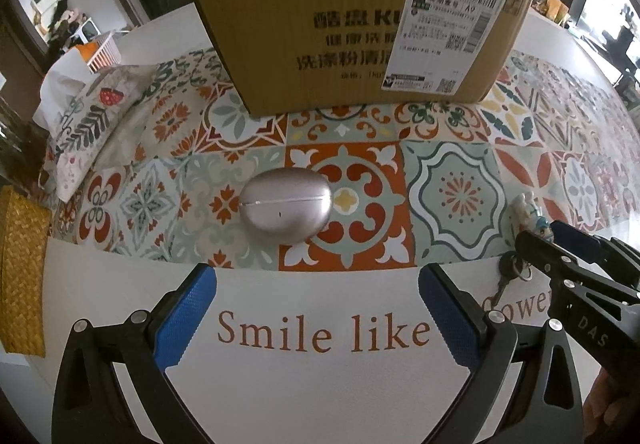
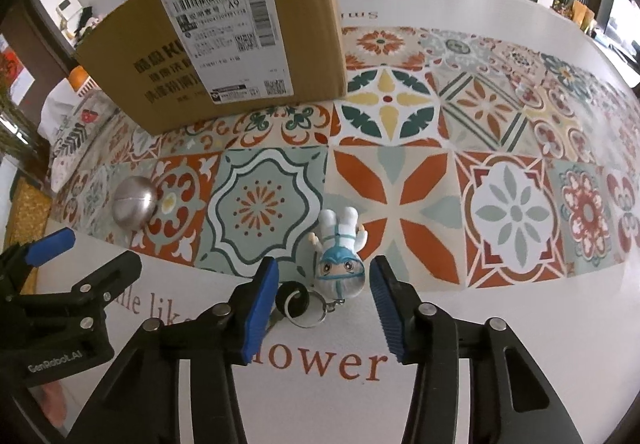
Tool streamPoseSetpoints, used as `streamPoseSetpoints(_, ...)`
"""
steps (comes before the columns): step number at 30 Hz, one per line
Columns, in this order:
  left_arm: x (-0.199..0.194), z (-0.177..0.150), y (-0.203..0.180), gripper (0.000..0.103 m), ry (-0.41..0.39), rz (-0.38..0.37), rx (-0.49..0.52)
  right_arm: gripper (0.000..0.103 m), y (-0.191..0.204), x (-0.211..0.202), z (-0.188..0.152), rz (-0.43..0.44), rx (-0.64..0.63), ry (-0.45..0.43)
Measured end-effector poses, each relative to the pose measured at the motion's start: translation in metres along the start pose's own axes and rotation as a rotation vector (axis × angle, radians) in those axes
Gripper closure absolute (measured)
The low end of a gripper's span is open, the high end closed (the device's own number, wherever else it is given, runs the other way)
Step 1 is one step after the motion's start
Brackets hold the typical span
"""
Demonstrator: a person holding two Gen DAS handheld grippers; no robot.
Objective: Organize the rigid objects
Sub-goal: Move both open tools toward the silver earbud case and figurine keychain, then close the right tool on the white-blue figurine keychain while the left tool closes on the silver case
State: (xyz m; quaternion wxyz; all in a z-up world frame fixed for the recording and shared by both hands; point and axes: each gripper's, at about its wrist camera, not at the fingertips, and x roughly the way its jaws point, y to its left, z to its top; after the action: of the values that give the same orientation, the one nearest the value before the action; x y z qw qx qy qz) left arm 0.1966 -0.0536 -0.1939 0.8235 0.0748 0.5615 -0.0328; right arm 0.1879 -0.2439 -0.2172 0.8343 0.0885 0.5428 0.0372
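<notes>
Two small things lay loose on the patterned tile-print tabletop (image 1: 452, 187), so nothing looked sorted yet: a smooth silver-pink oval earbud case (image 1: 286, 205) and a white-and-teal figurine keychain with a black-headed key (image 2: 340, 256), both in front of the brown cardboard box (image 1: 352, 31). The left tongs (image 1: 316, 324) stood wide apart and empty, short of the case. The right tongs (image 2: 324, 308) were partly open around the keychain's ring end, the pads apart from it and gripping nothing. Both pickups and placing, presumably into the box, remained.
</notes>
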Motion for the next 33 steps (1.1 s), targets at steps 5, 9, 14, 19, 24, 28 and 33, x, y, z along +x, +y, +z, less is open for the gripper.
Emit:
streamPoseSetpoints(5,0.004,0.000,-0.001,0.000,0.012,0.001,-0.006,0.063,-0.004,0.006,-0.001,0.009,0.013,0.011)
streamPoseSetpoints(9,0.006,0.000,-0.003,0.000,0.013,0.005,-0.005,0.070,-0.006,0.010,-0.002,0.005,0.021,0.018)
streamPoseSetpoints(14,0.009,0.001,-0.002,0.000,0.019,0.003,-0.012,0.075,-0.006,0.012,-0.002,-0.005,0.022,0.009)
streamPoseSetpoints(19,0.008,0.001,-0.002,0.000,0.015,-0.008,-0.011,0.076,-0.007,0.009,-0.003,0.014,0.038,0.004)
streamPoseSetpoints(24,0.000,0.002,0.003,0.000,-0.004,-0.038,-0.011,0.076,-0.002,-0.004,-0.001,0.014,0.036,-0.019)
streamPoseSetpoints(28,-0.007,0.002,0.009,0.000,-0.024,-0.073,-0.015,0.076,0.008,-0.019,0.002,0.015,0.025,-0.047)
streamPoseSetpoints(33,-0.011,0.002,0.018,0.000,-0.040,-0.096,-0.017,0.076,0.019,-0.029,0.005,0.020,0.019,-0.058)
